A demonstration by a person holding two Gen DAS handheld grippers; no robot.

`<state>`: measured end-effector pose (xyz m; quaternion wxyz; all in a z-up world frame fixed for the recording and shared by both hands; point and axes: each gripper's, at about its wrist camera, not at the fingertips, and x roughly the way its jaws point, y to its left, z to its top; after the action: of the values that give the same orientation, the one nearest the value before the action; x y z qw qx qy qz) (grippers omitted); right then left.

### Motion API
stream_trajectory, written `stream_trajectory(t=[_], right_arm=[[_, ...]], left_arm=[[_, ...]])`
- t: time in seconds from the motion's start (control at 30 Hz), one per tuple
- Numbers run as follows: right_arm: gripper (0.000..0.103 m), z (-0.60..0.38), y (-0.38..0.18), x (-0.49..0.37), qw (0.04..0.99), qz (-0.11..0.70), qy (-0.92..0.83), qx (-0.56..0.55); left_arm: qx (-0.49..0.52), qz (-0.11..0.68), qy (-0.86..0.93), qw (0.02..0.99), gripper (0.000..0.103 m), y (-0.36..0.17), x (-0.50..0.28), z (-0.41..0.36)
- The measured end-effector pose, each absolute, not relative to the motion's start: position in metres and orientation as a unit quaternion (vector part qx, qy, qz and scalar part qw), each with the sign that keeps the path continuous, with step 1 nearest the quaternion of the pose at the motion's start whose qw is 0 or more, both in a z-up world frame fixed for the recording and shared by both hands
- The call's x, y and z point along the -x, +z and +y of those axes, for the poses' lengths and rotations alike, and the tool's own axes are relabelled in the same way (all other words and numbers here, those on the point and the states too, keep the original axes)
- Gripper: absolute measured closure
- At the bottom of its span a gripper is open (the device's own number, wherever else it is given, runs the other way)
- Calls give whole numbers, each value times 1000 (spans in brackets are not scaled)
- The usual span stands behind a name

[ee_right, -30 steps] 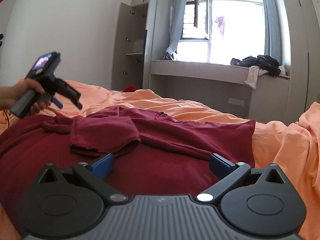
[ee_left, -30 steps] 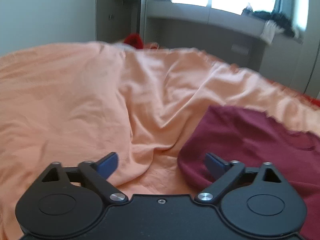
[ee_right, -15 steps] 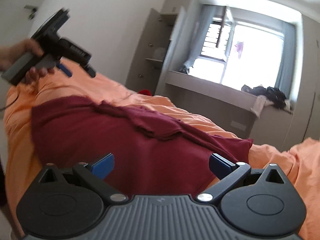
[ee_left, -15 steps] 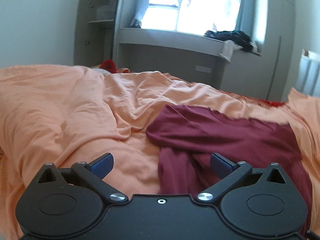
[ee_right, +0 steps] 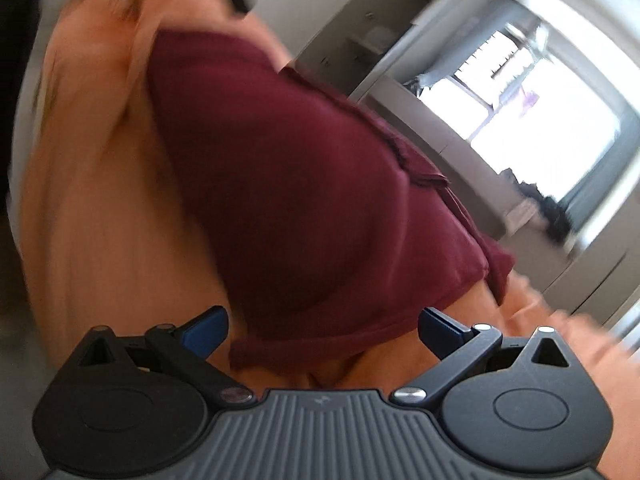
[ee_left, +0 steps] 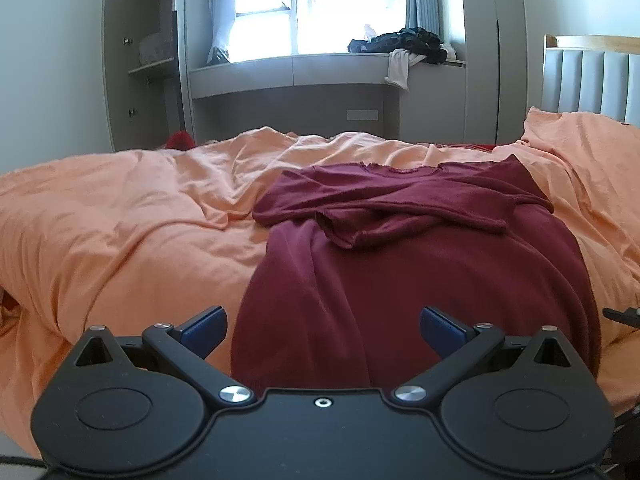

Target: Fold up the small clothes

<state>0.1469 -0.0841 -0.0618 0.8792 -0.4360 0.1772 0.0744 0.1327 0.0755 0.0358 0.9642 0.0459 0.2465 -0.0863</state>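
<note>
Left wrist view: shirt (ee_left: 420, 264) flat on bed (ee_left: 120, 220), long axis straight ahead, hem between spread left gripper (ee_left: 322, 326) jaws. Right gripper (ee_right: 322, 326) spread, empty, at hem corner; view blurred.

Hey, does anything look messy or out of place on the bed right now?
Yes. The maroon shirt lies rumpled on the orange bedding, sleeves crossed untidily over its chest and its hem hanging over the bed's edge. Not yet folded.

Bright window (ee_left: 320, 4) w/ pale curtains, daylight in. Grey sill ledge (ee_left: 288, 70) below, dark clothes pile (ee_left: 404, 42) on it. Open cupboard (ee_left: 140, 80) at left. Padded headboard (ee_left: 592, 80) at right. White walls.
</note>
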Motion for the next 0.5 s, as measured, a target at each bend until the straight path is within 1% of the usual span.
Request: stream_trajectory(t=[0.07, 0.3, 0.5], right_arm=[[0, -77, -74, -144, 851, 163, 67, 494], [0, -64, -83, -153, 809, 140, 61, 568], [0, -66, -90, -156, 746, 103, 70, 654]], left_arm=[[-44, 247, -85, 964, 0, 36, -129, 78], [-49, 248, -79, 964, 0, 35, -124, 84], [-48, 258, -72, 962, 0, 31, -122, 89]])
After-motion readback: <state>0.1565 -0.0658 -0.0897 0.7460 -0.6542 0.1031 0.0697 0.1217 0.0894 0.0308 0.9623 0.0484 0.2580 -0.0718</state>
